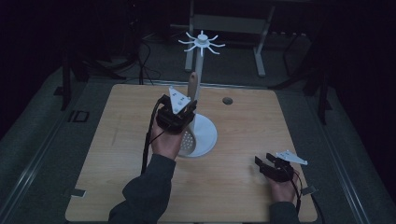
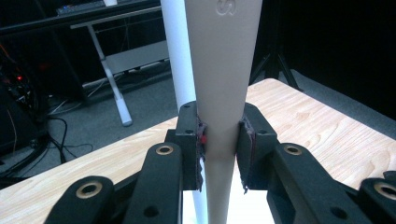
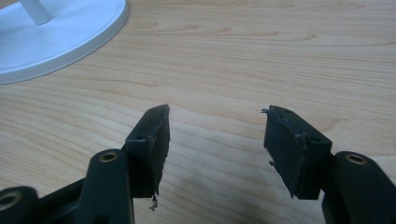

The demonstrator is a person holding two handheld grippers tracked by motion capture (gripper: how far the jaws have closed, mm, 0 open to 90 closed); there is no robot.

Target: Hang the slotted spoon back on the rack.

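The left gripper [image 1: 180, 114] is above the middle of the worktop [image 1: 116, 154], toward the far edge. Its jaws are closed on the handle of a beige slotted spoon [image 2: 223, 93]; in the left gripper view the pads press both sides of the handle at its narrow part. The handle stands nearly upright, just beside the white pole of the utensil stand [image 1: 201, 84]. The perforated bowl of the spoon hangs low, at or just above the round base of the stand; contact between the two cannot be determined.

The right gripper [image 1: 267, 164] rests near the worktop's near right corner, well apart from the stand. Its jaws are wide open and hold nothing; bare wood shows between them in the right gripper view.

Status, as judged: the work in hand appears to be hanging the spoon on the stand. The pickup is complete and the spoon is at the stand. The hooks at the top of the pole carry nothing. Remaining steps: raise the spoon to hook height, engage a hook, release the jaws.
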